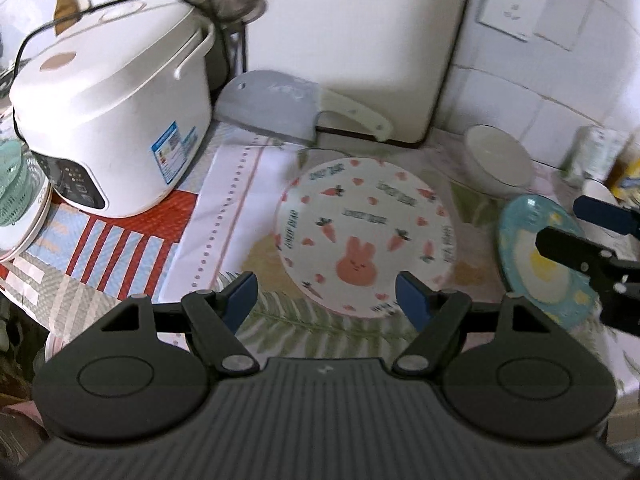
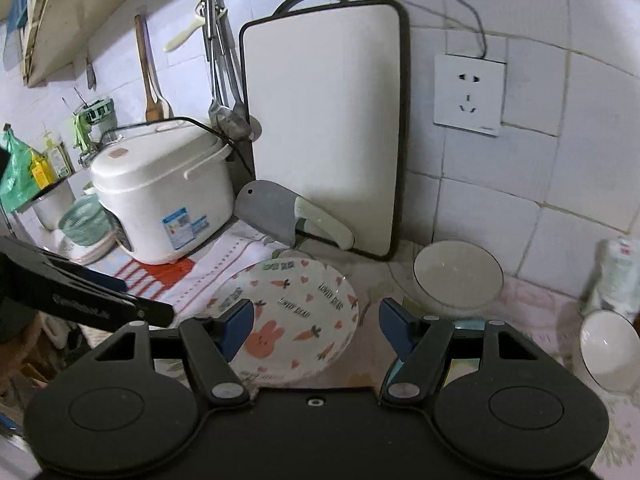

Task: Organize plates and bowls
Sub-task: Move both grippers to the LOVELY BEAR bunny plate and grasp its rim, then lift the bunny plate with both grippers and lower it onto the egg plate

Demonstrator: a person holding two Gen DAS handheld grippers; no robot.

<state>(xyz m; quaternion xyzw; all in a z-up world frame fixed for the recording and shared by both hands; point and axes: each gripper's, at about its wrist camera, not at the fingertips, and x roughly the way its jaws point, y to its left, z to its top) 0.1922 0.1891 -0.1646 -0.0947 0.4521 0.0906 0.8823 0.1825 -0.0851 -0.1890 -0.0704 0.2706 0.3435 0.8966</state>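
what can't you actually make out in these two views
- Blue plate: in the left wrist view the right gripper covers its right side; in the right wrist view that gripper's own body hides nearly all of it.
- Small bowl: only in the right wrist view, distorted near the edge.
- Packet by the wall: print blurred, unreadable.
- Rice cooker label: too small.

left wrist: low over counter, facing 12 o'clock toward wall, close | right wrist: higher, farther back, same heading | shared: bunny plate, rice cooker, cutting board
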